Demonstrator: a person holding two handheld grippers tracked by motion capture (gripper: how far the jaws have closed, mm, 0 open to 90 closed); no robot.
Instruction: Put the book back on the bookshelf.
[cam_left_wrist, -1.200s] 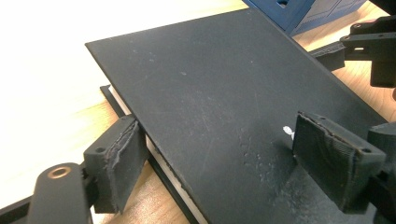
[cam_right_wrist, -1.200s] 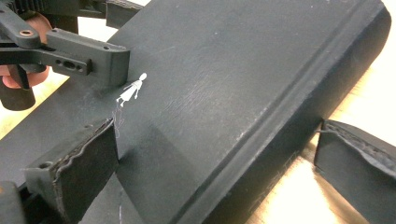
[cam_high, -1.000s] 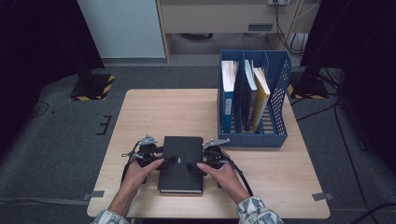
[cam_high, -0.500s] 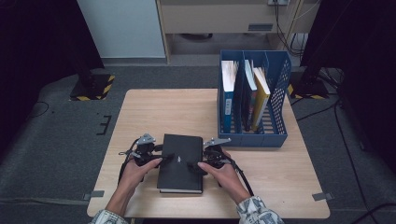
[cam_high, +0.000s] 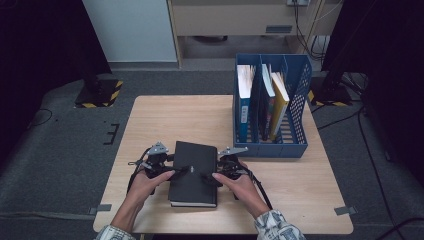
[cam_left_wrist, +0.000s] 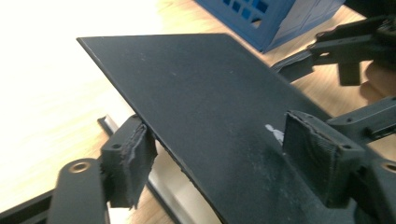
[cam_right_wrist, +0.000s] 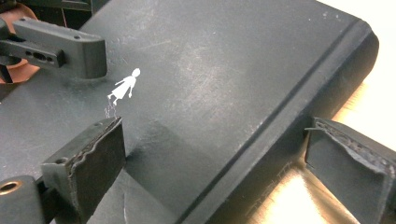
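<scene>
A thick black book (cam_high: 194, 172) lies flat on the near part of the wooden table (cam_high: 170, 120), between the person's two hands, with a blue file rack (cam_high: 295, 125) of upright books standing well apart to its far right. The left gripper (cam_high: 181, 169) comes at the book's left long side and the right gripper (cam_high: 206, 176) at its right.

In the left gripper view the cover (cam_left_wrist: 196, 102) is lifted off the page block at that edge, and the jaws straddle it: one pad sits under the raised edge, the other rests above the cover's face. They stand partly apart and have just been shifting their width, so I cannot say that they pinch yet. In the right gripper view the jaws stand wide, one over the top face and one down beside the rounded spine (cam_right_wrist: 299, 116) near the table, not pressing; they have just been closing a little with the spine edge between them.

It looks like a hardback, heavy for its size. The boards seem stiff, but a cover taken alone will swing open and leave the pages behind. The matte cloth-like surface, scuffed and dusty, should give the pads fair friction. I would judge the spine side the sound place to hold, since everything is bound there. On the open side the jaws need to take in cover and pages together, or the book will gape when lifted. Nothing about it seems fragile beyond bent corners.
</scene>
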